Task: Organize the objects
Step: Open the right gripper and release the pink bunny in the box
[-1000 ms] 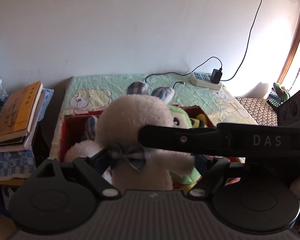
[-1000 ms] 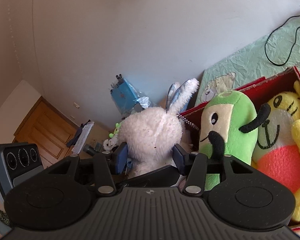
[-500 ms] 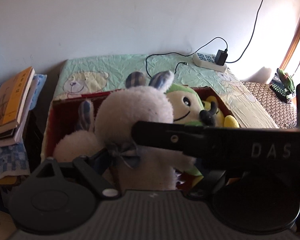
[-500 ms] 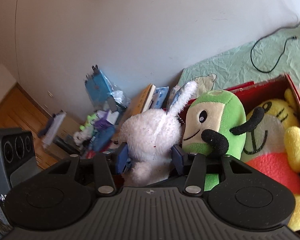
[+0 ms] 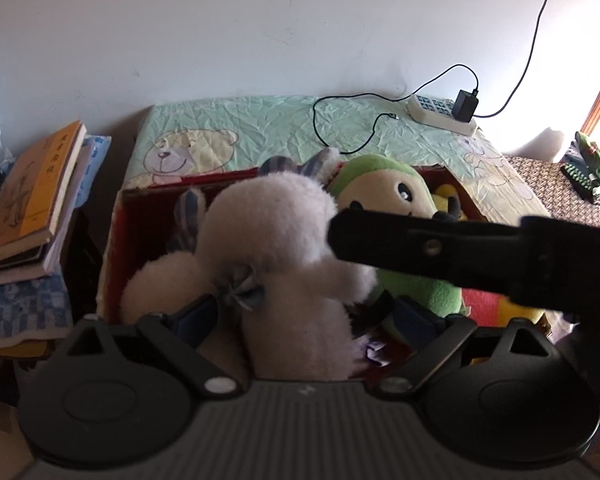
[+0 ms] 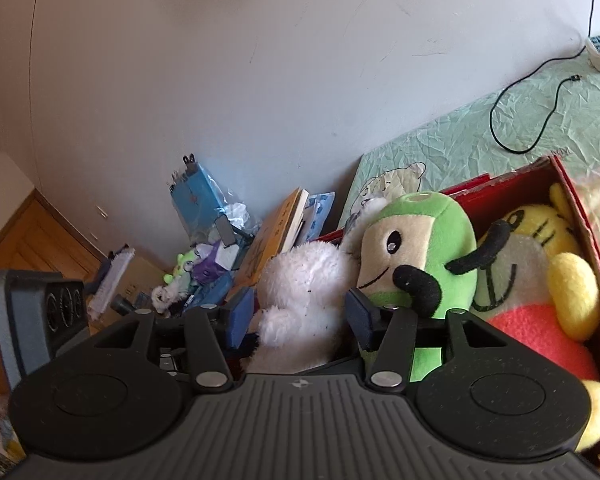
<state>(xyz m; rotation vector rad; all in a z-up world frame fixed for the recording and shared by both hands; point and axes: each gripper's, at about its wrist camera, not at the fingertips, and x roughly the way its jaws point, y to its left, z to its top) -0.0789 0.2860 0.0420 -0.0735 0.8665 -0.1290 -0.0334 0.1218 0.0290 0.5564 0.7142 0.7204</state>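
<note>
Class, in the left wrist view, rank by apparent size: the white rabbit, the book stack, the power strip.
1. White rabbit, though nearness to the camera enlarges it.
2. Book stack.
3. Power strip.

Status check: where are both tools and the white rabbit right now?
Left tool jaws just opened, off the white rabbit. Right tool straddles it, grip unclear. Rabbit in red box beside green plush. Right tool's arm crosses the left view.

box: on the bed cover
rabbit: in box, left of frog plush
books: left of box
power strip: behind box
</note>
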